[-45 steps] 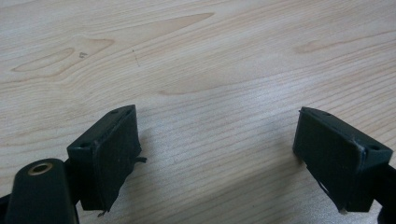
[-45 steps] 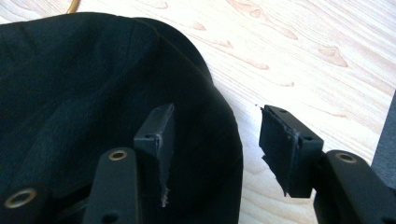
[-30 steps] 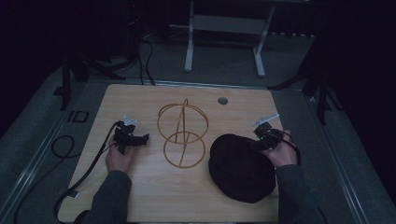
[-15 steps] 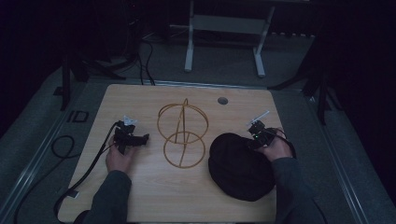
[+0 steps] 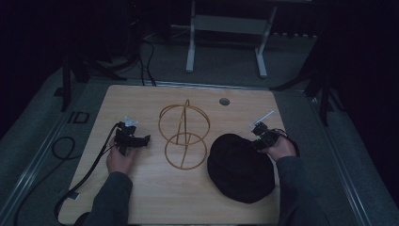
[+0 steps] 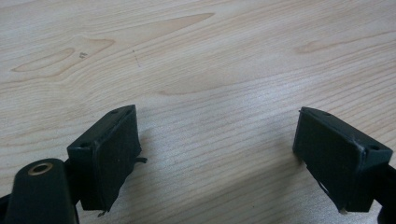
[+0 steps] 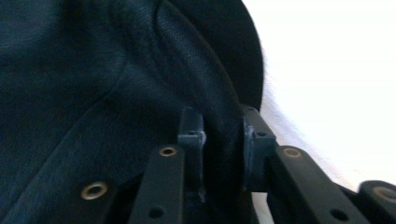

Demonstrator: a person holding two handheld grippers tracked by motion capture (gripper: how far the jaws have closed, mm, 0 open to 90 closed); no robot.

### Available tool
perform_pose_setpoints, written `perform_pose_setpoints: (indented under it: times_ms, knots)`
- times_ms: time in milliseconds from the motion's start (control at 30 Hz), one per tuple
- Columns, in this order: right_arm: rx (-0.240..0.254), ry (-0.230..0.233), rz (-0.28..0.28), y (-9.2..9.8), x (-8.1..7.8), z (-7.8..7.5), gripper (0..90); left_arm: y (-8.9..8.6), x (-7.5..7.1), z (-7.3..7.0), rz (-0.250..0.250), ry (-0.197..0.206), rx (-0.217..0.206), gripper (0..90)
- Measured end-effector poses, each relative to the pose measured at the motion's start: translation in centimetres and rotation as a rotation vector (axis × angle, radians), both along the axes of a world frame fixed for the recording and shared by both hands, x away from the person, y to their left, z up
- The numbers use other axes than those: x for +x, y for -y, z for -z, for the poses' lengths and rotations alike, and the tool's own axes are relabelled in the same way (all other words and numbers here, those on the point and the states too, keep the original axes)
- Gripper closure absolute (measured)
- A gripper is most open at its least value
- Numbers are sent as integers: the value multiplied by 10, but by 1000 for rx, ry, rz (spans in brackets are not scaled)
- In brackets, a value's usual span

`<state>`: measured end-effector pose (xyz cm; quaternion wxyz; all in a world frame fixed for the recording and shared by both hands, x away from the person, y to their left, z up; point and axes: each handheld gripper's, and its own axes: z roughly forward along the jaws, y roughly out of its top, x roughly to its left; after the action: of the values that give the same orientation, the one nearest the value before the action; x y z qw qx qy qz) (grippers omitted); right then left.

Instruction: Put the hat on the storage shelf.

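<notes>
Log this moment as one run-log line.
left gripper: open, over bare table | right gripper: shut on black hat brim | wire stand: untouched, centre

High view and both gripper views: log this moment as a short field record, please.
surface: wooden table
items: black hat; gold wire stand, centre
left gripper: jaws wide apart over bare wood, holding nothing
right gripper: jaws closed on the hat's edge
hat position: lying on the table, right of the stand
</notes>
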<state>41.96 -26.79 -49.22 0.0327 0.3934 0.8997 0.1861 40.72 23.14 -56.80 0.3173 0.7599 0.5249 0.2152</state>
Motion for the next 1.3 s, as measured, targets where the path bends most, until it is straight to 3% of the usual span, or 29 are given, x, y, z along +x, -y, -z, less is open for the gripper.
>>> perform_pose_setpoints:
  times_ms: [200, 600, 1000, 1300]
  knots:
    - [101, -55, 30, 10, 0, -3, 790, 0, 0, 0, -1, 1, -1, 141]
    - [136, -65, 47, 13, 1, -29, 792, 0, 0, 0, -1, 1, -1, 141]
    - [107, -52, 40, 12, 4, -52, 790, 0, 0, 0, -1, 0, 0, 141]
    - [51, -36, 10, 2, 8, -71, 790, 0, 0, 0, -2, 1, 0, 141]
